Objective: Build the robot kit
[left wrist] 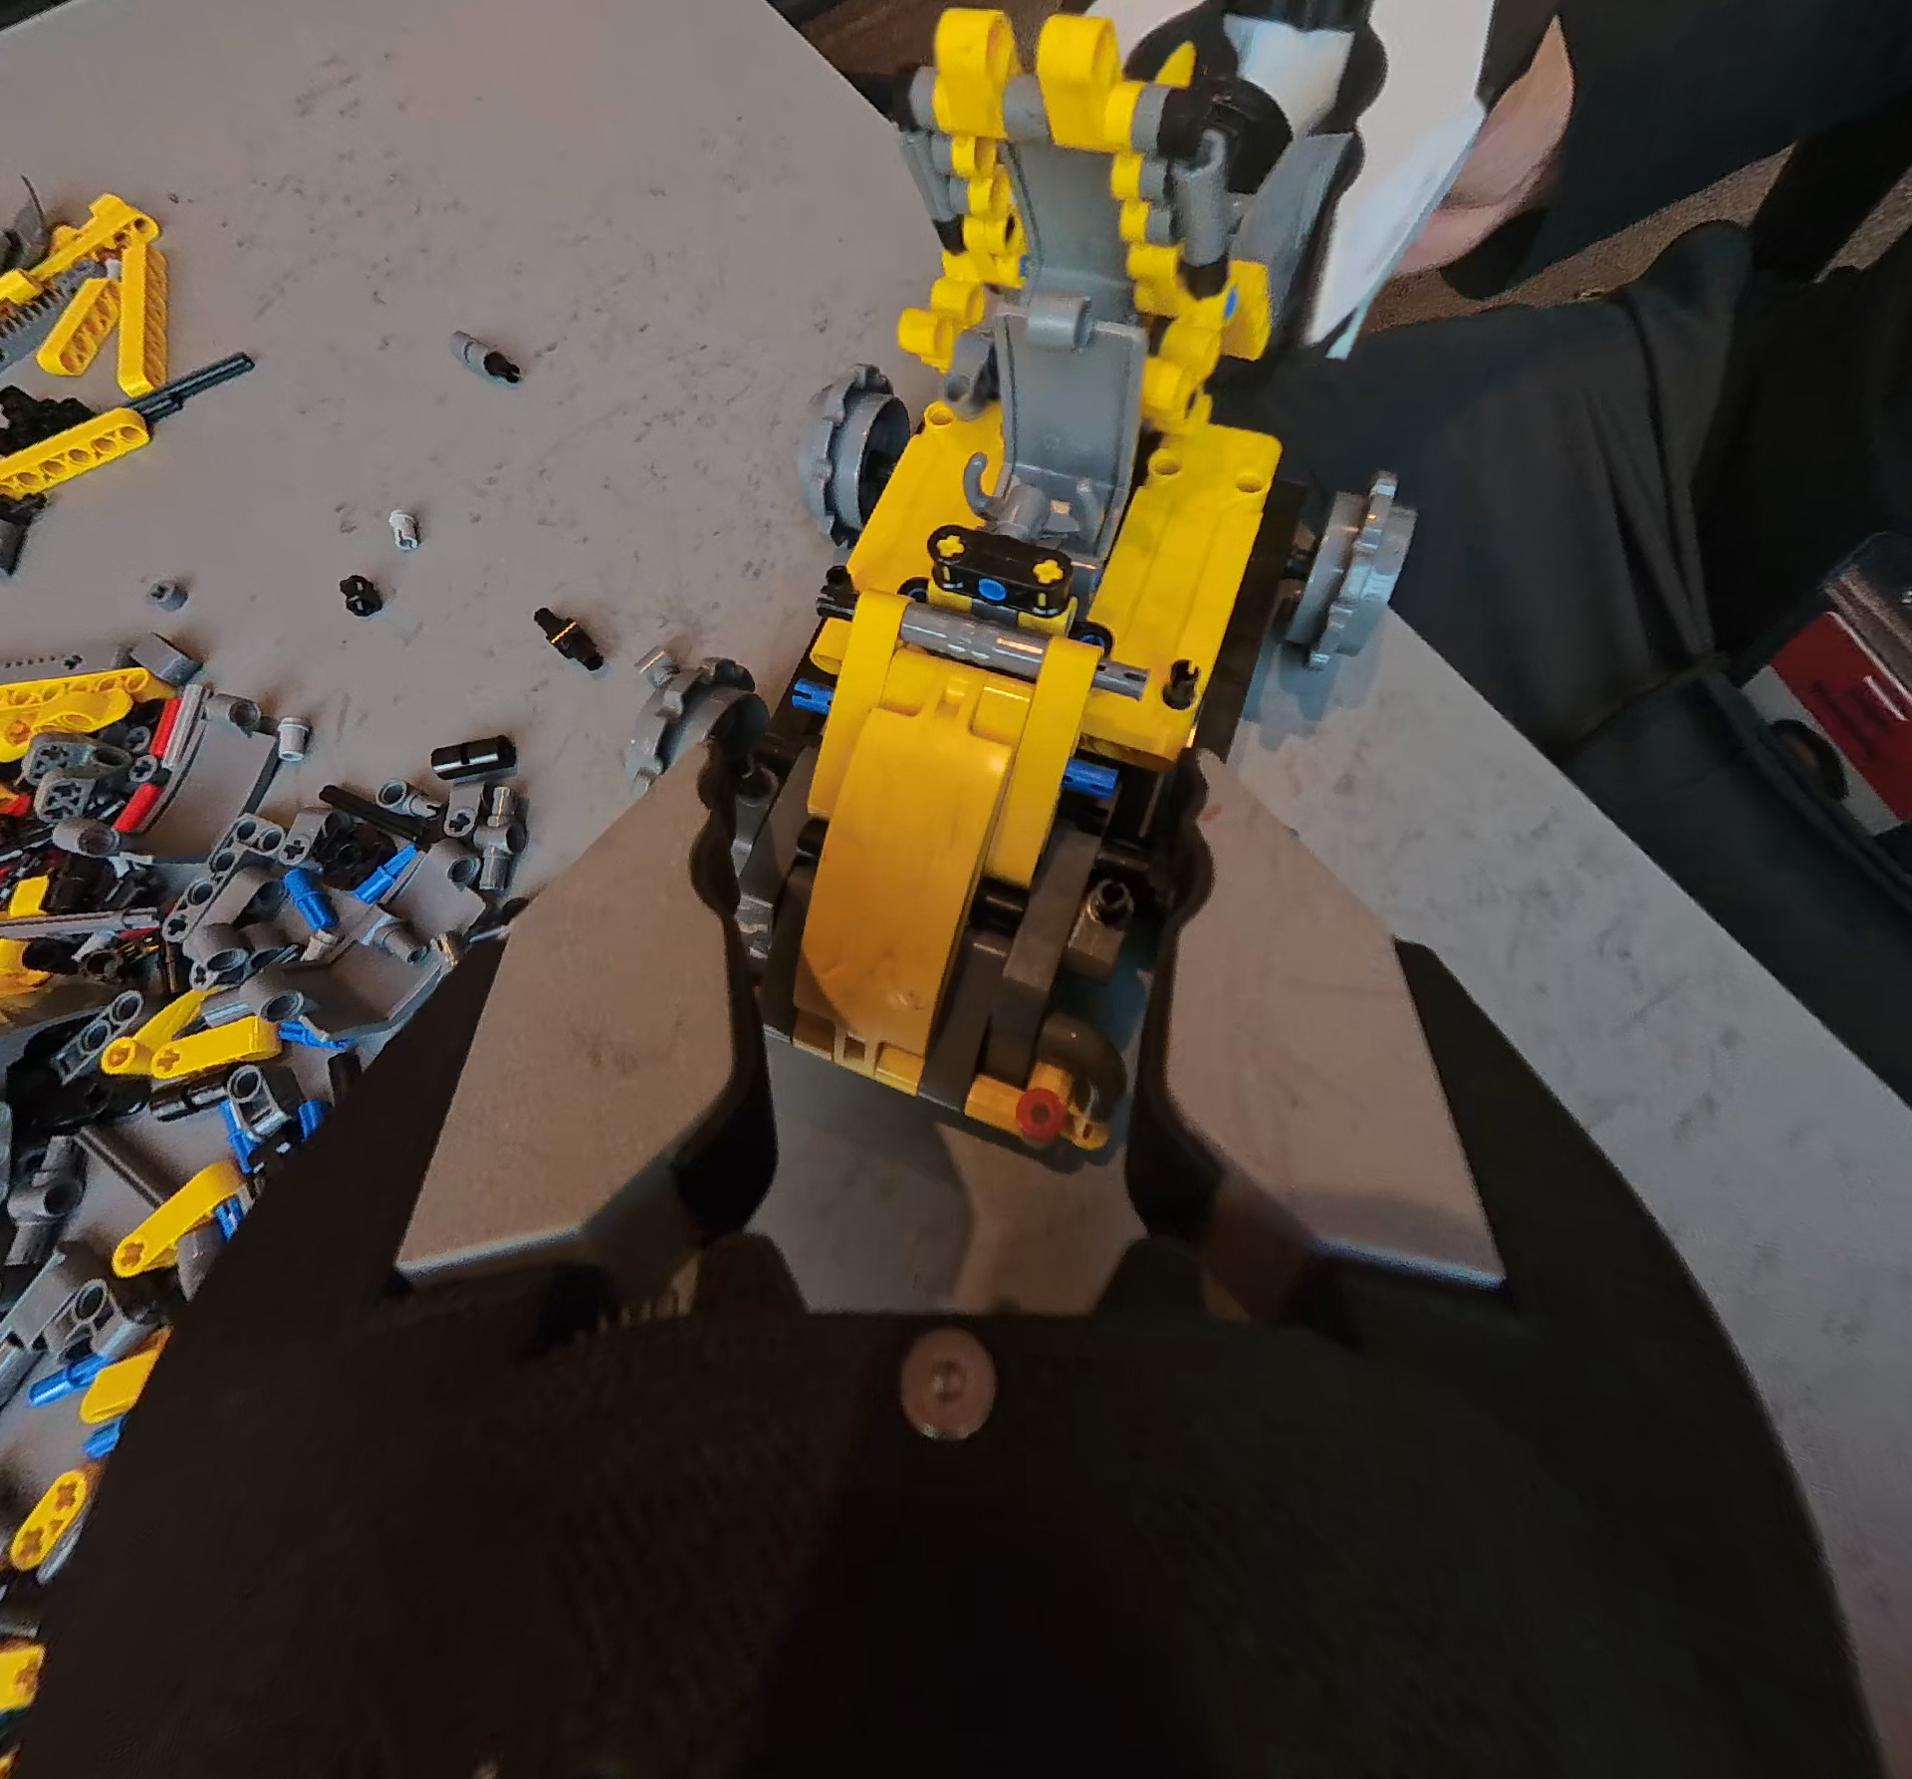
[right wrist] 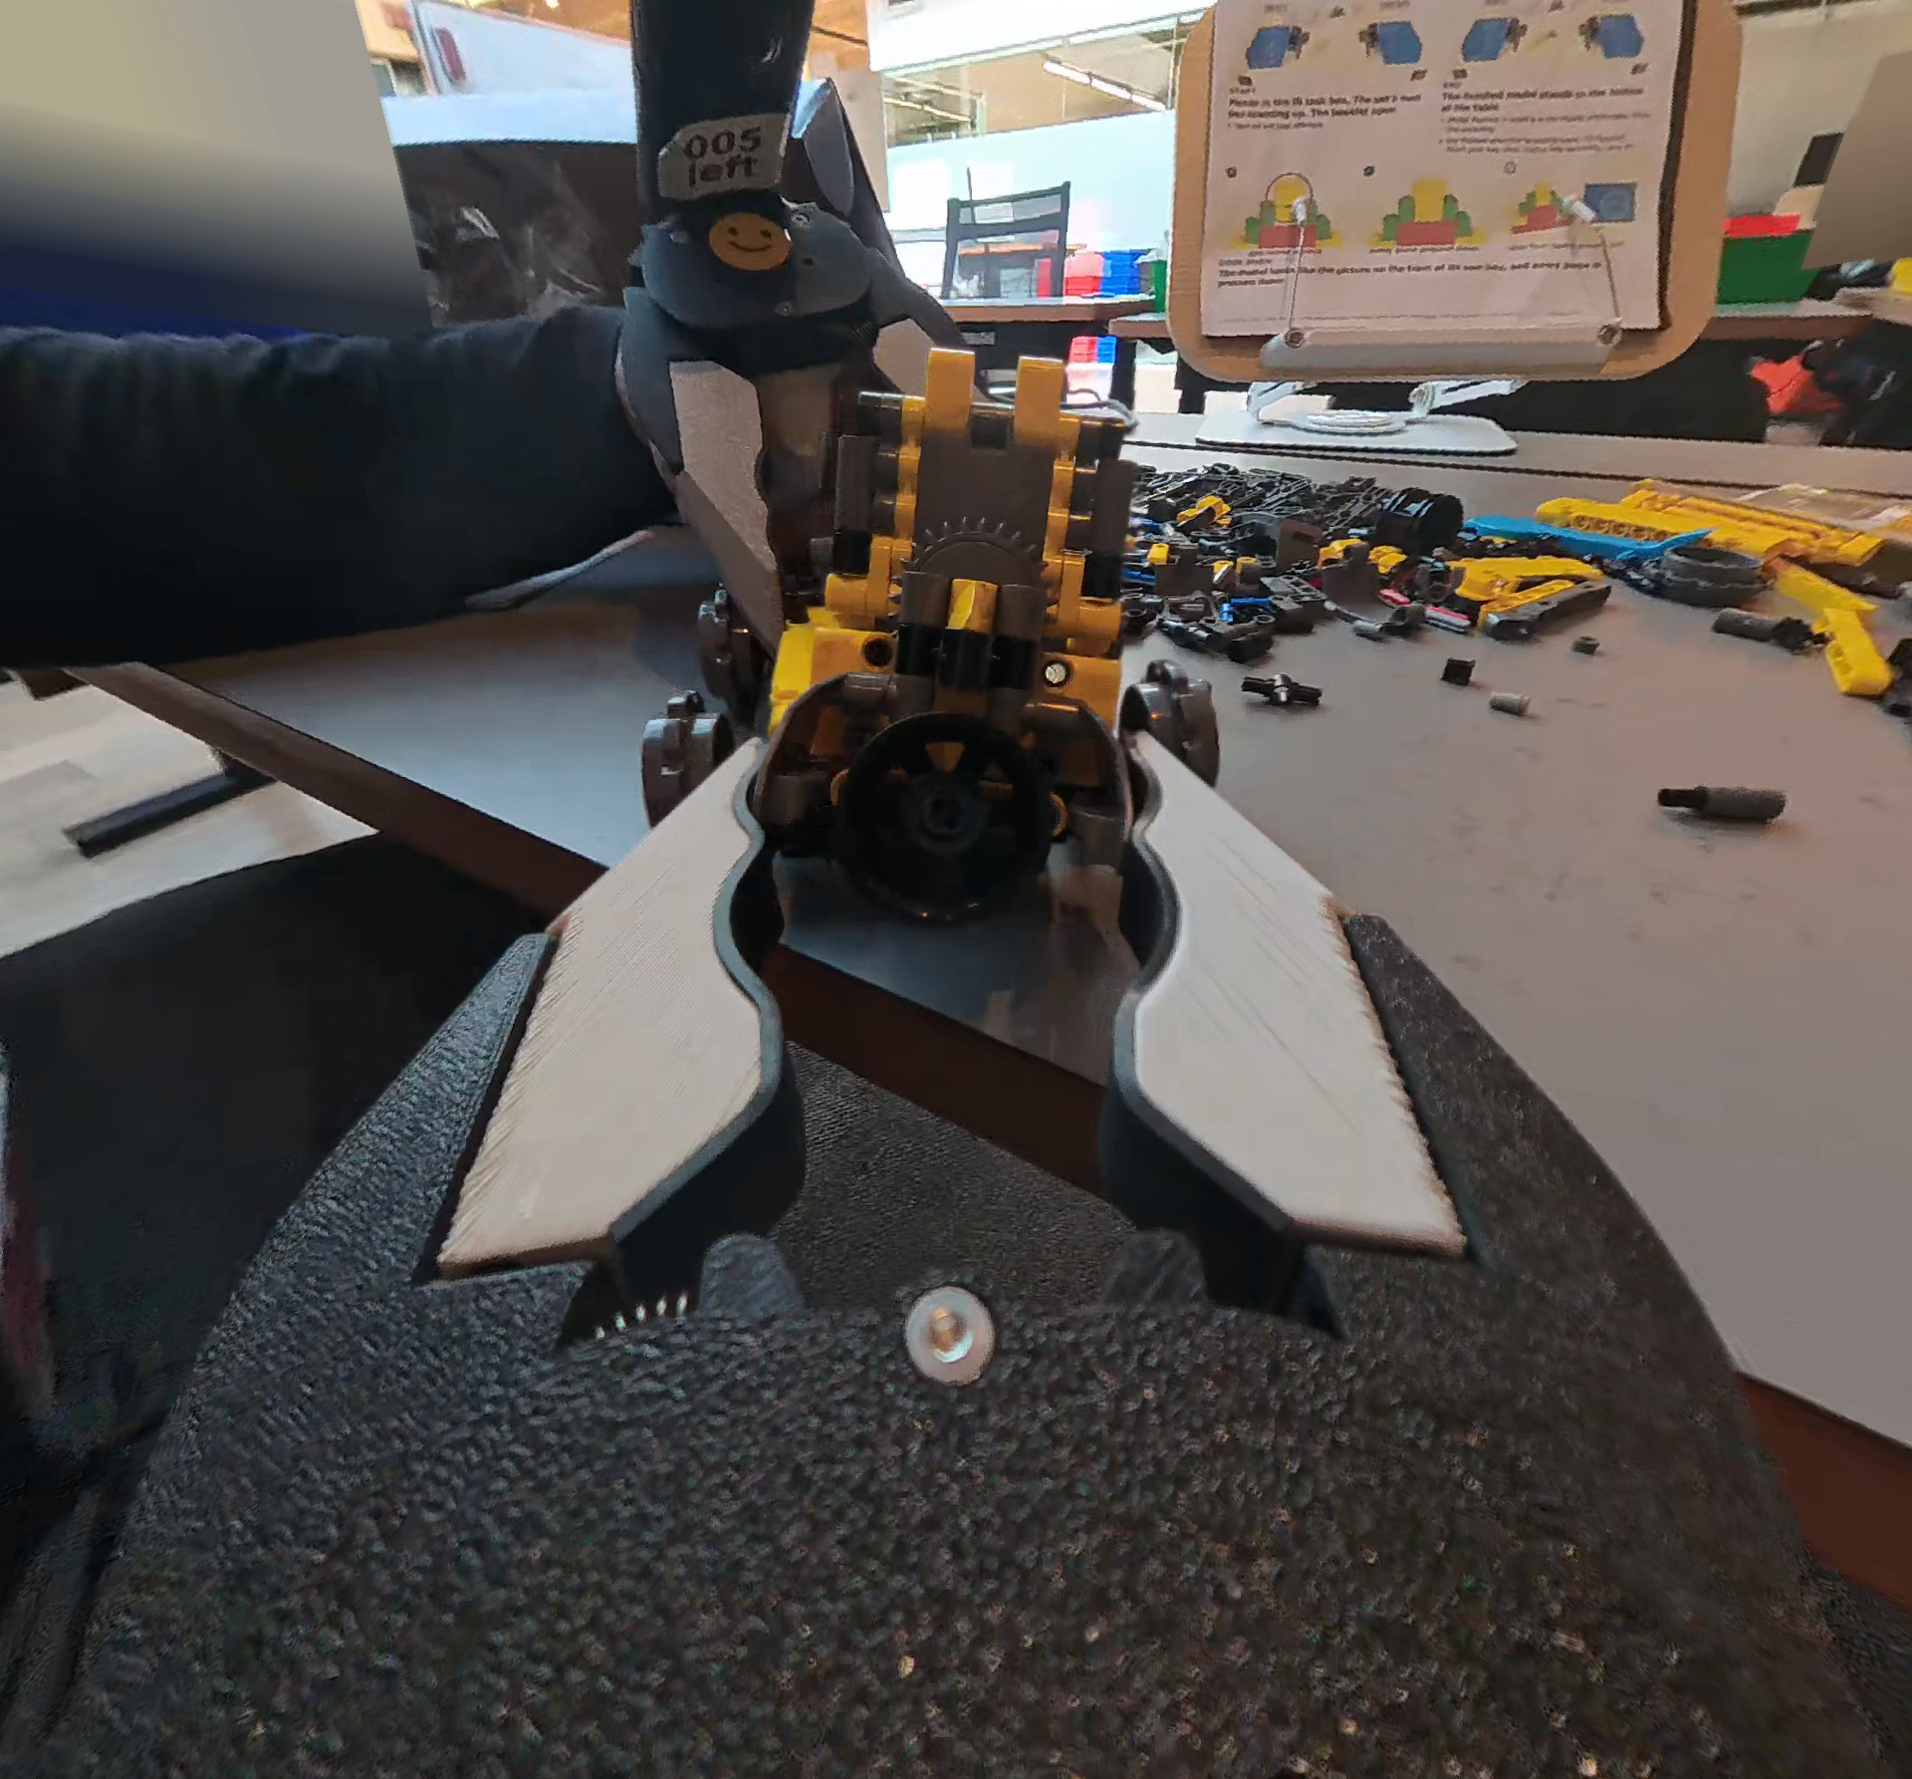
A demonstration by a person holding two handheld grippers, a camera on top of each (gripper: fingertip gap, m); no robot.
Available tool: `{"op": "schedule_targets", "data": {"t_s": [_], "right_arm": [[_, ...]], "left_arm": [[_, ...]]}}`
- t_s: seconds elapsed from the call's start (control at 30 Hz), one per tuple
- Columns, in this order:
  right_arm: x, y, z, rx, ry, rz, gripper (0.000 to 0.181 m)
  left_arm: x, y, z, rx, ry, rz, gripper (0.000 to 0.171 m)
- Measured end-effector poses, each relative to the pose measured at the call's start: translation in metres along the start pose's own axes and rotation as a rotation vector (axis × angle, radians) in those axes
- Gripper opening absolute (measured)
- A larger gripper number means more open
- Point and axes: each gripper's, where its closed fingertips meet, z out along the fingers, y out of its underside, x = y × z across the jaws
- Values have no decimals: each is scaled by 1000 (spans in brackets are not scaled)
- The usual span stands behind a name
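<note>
**Half-built yellow model held at both ends, many parts loose**

The model [left wrist: 1035, 694] stands at the table [left wrist: 517, 177] corner, in the centre of both views; its yellow body, grey seat-like panel and black underframe are joined, and grey hubs [left wrist: 854, 446] sit at its sides with no tyres on them (one black round piece shows low on the end nearest the right wrist camera).

The left gripper [left wrist: 957, 798] has its fingers pressed on either side of the model's near end, clamped on the dark frame; in the right wrist view it appears at upper centre [right wrist: 745, 384], on a dark sleeve [right wrist: 310, 487] that comes in from the left edge.

The right gripper [right wrist: 947, 777] has its fingers closed on the opposite end, flanking the black round piece; in the left wrist view it shows at upper right [left wrist: 1293, 125].

A pile of parts [left wrist: 207, 901] fills the left edge of the left wrist view: yellow beams, grey connectors, blue and black pins; a few pins lie scattered between pile and model.

A printed sheet [right wrist: 1449, 125] stands on a holder at upper right of the right wrist view.
</note>
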Motion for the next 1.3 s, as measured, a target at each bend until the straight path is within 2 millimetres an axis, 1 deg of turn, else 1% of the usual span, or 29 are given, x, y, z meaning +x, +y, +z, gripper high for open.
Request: {"op": "schedule_targets", "data": {"t_s": [0.03, 0.13, 0.17, 0.23, 0.27, 0.3, 0.4, 0.47, 0.53, 0.63, 0.73, 0.77, 0.87, 0.9, 1.0, 1.07, 1.1, 1.17, 1.23, 1.3], "right_arm": [[1, -2, -1, 11, 1, -2, 63], [-3, -19, -3, 99, -50, 82, 62], [-2, -19, -2, 108, -58, 95, 63], [-1, -14, -1, 117, -68, 127, 63], [0, -16, -4, 158, -71, 129, 62], [0, -16, -5, 163, -64, 115, 62], [-6, -4, -4, 90, -51, 8, 63], [-11, -4, -4, 112, -67, 30, 63], [-8, -3, -4, 113, -46, 20, 63], [2, 6, -5, 21, 29, -123, 63], [14, 8, -6, -21, 85, -156, 63], [15, 7, -6, -26, 81, -160, 63], [11, 7, -6, -55, -3, -146, 64], [9, 10, -6, -89, -29, -152, 64], [15, 25, -6, -265, -7, -220, 64], [13, 30, -3, -315, -7, -270, 64], [10, 30, -1, -329, -19, -276, 64], [2, 22, 2, -306, -56, -243, 64], [3, 19, 2, -340, -64, -219, 63], [4, 20, 2, -387, -85, -218, 63]], "left_arm": [[1, -1, 1, -1, 1, 3, 82], [1, -3, 3, -19, -11, 25, 82], [1, -4, 4, -22, -16, 31, 83], [1, -5, 5, -24, -14, 22, 83], [0, -5, 6, -23, -18, 18, 83], [-1, -5, 6, -19, -21, 17, 83], [-4, -5, 7, -10, -31, 8, 82], [-5, -5, 7, -9, -34, 4, 82], [-5, -6, 8, -8, -36, 1, 83], [-6, -5, 7, -11, -43, -1, 83], [-6, -6, 8, -9, -46, -3, 83], [-5, -6, 8, -2, -43, -3, 83], [-5, -7, 9, 7, -42, 1, 83], [-5, -7, 8, 7, -43, 3, 83], [-7, -6, 6, -16, -56, 16, 83], [-5, -7, 3, -14, -55, 44, 84], [-3, -10, 1, 8, -49, 48, 84], [-5, -15, -4, 32, -53, 36, 86], [-7, -20, -11, 36, -64, 42, 90], [-5, -36, -19, 79, -71, 51, 90]]}}
